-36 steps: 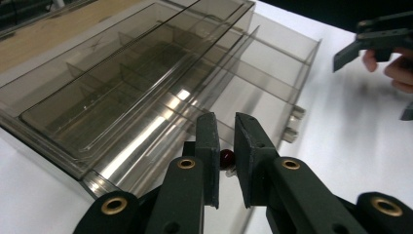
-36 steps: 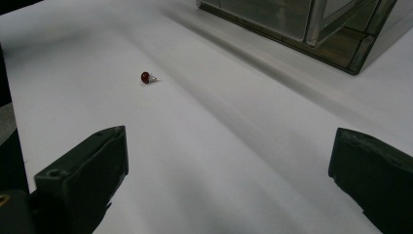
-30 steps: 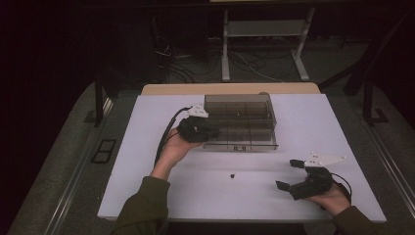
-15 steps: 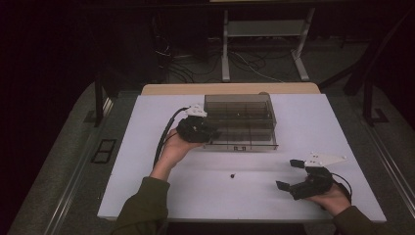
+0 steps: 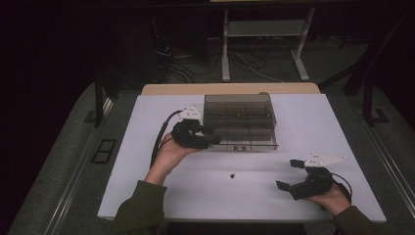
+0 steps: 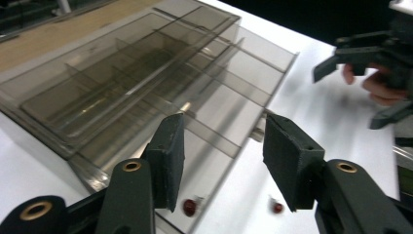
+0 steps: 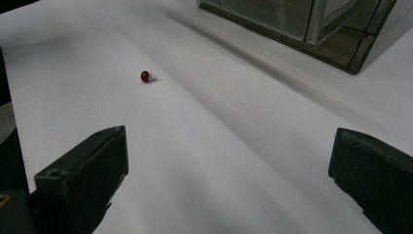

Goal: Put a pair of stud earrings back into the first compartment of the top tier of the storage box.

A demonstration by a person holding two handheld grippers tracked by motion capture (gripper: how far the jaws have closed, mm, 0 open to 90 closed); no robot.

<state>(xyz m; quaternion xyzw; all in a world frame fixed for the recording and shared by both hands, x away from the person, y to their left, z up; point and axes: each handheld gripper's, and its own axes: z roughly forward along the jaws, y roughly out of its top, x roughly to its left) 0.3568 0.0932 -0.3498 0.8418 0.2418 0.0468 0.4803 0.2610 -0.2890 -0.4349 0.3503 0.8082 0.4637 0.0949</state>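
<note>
Left gripper (image 5: 208,139) hovers beside the smoky compartment box (image 5: 242,120), its fingers just parting, nothing between them. Right gripper (image 5: 288,176) gapes wide, empty, near what looks like a red bead (image 7: 145,76) on the desk (image 5: 147,147).

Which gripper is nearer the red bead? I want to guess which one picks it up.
Left, narrowly. The left gripper sits up-left of the red bead at the box; the right gripper waits farther off to its right.
</note>
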